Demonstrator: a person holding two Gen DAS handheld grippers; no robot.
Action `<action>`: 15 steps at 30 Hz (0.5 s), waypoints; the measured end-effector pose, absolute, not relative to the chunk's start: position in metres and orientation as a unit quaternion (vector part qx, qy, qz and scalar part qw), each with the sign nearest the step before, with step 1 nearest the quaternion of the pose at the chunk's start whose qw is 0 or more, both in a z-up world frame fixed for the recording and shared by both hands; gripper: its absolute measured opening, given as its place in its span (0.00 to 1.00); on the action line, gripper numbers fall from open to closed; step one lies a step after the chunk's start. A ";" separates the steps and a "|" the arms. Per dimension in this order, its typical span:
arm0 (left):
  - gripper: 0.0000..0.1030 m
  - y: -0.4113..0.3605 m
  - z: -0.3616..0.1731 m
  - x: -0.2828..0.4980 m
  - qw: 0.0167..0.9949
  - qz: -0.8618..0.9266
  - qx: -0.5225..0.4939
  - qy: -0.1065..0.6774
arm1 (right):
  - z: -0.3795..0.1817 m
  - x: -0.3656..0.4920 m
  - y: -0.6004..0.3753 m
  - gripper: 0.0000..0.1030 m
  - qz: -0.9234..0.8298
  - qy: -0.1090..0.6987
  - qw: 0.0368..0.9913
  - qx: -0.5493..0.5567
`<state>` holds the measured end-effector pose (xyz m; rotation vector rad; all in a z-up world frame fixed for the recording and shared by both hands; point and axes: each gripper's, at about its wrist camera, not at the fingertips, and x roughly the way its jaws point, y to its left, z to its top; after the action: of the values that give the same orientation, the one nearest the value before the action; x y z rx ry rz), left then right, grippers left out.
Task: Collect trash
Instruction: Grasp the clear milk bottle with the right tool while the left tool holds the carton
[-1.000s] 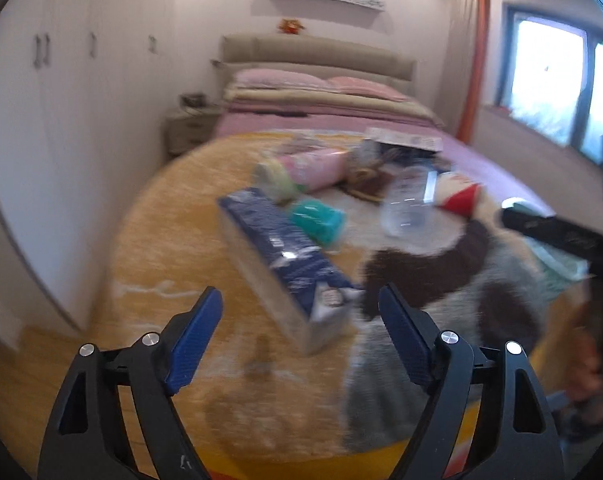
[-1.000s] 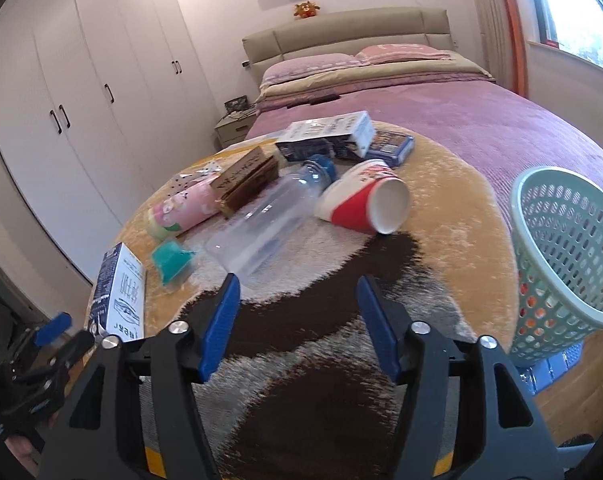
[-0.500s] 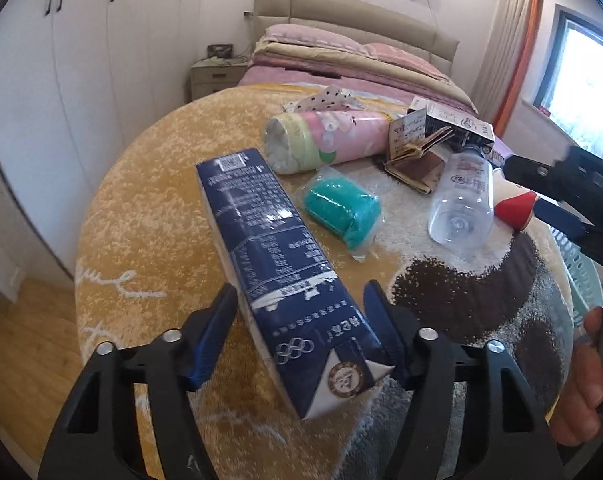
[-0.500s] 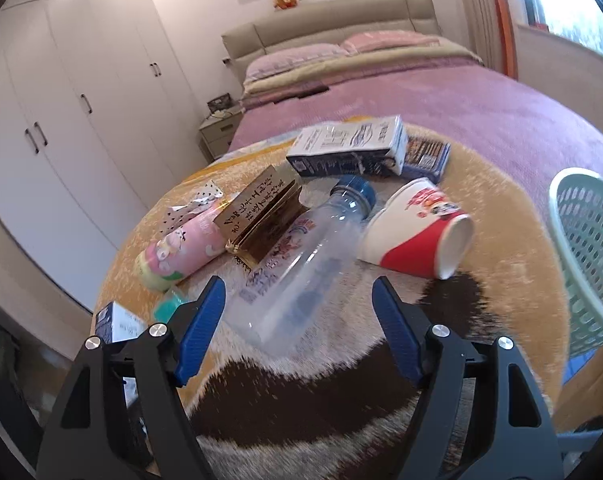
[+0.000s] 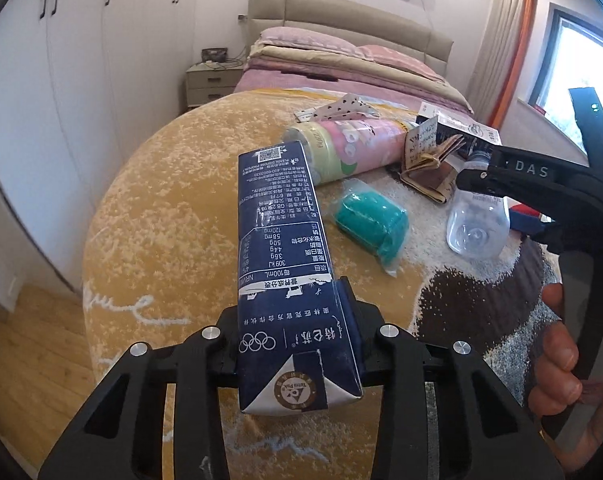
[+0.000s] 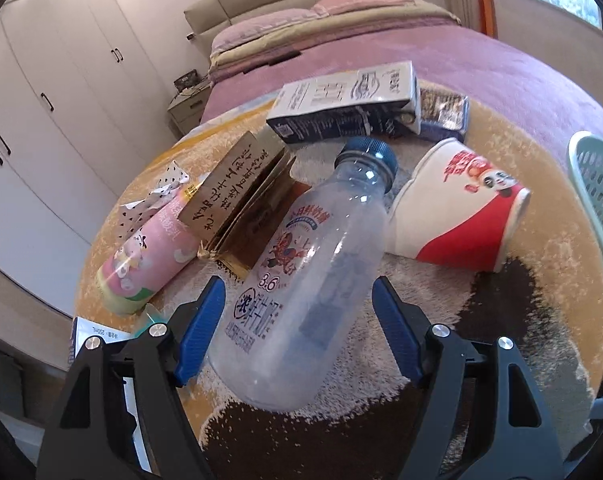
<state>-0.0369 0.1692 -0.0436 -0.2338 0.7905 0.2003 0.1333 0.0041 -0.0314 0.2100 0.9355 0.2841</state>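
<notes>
My left gripper is shut on the near end of a dark blue milk carton, which lies lengthwise away from me on the round rug. My right gripper is open, its blue pads either side of a clear plastic bottle with a blue cap, lying on the rug. It also shows in the left wrist view, under the right gripper's arm. A green mesh basket stands at the right edge.
Other trash lies on the rug: a pink can, a teal packet, a folded brown box, a red and white paper cup, a second carton. A bed lies behind, wardrobes to the left.
My left gripper has moved onto the blue carton and closed on its near end. My right gripper has moved forward so the clear bottle lies between its open fingers.
</notes>
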 end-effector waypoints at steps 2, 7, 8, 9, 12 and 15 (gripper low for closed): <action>0.34 0.170 -0.043 -0.036 0.912 0.096 -0.113 0.383 | -0.034 0.134 0.003 0.69 0.146 0.454 0.873 0.104; 0.34 0.170 -0.043 -0.036 0.912 0.095 -0.113 0.383 | -0.033 0.121 -0.008 0.63 0.172 0.455 0.867 0.104; 0.34 0.170 -0.043 -0.037 0.912 0.093 -0.114 0.382 | -0.031 0.115 -0.010 0.62 0.179 0.454 0.867 0.100; 0.34 0.169 -0.042 -0.037 0.912 0.092 -0.114 0.382 | -0.031 0.111 -0.012 0.60 0.184 0.453 0.867 0.096; 0.34 0.167 -0.039 -0.040 0.914 0.091 -0.114 0.379 | -0.029 0.096 -0.020 0.57 0.206 0.458 0.861 0.080; 0.34 0.163 -0.035 -0.042 0.917 0.086 -0.112 0.374 | -0.020 0.080 -0.029 0.34 0.234 0.442 0.863 0.067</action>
<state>-0.0422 0.1627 -0.0352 -0.2302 0.7693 0.1767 0.0801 -0.0293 -0.0199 0.1409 0.9272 0.4911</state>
